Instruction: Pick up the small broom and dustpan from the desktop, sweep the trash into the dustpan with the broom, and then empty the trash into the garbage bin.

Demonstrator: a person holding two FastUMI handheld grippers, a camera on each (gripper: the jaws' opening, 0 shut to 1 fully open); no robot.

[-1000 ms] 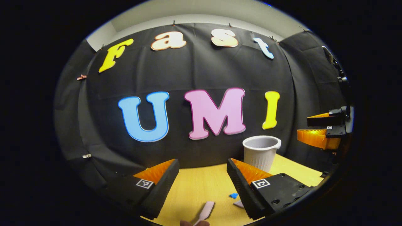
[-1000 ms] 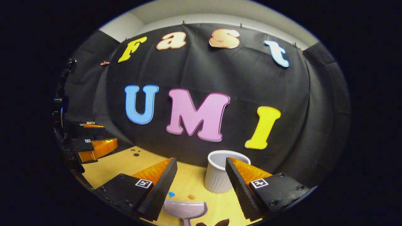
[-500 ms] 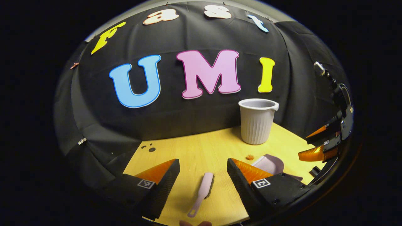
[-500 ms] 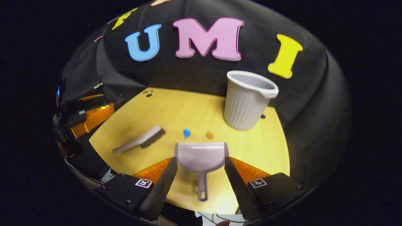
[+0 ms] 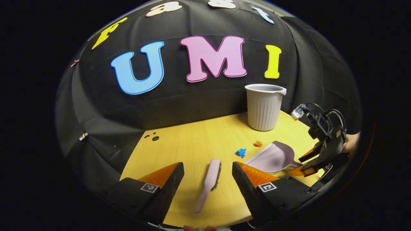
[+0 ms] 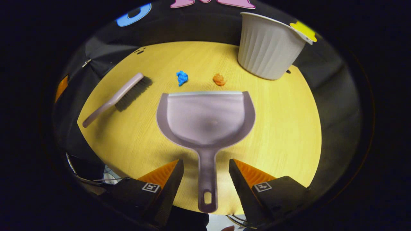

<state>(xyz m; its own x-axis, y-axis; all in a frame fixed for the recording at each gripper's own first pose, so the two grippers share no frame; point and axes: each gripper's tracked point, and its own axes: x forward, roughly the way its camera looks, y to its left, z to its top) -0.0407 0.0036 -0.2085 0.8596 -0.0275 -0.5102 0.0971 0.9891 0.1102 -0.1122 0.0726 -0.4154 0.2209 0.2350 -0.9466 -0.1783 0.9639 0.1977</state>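
dustpan: pale lilac plastic dustpan (image 6: 205, 120) flat on yellow wood-grain table (image 6: 289, 128), handle running straight back between fingers of right tool (image 6: 205, 179).
right tool: spread wide, holding nothing, straddling handle without touching.
broom: lilac small broom (image 5: 208, 181) lengthwise between fingers of left tool (image 5: 208, 183); also spread, empty.
trash: blue scrap (image 6: 182, 77), orange scrap (image 6: 219, 79) just beyond pan lip.
bin: ribbed grey cup-shaped bin (image 6: 268, 51) far right.
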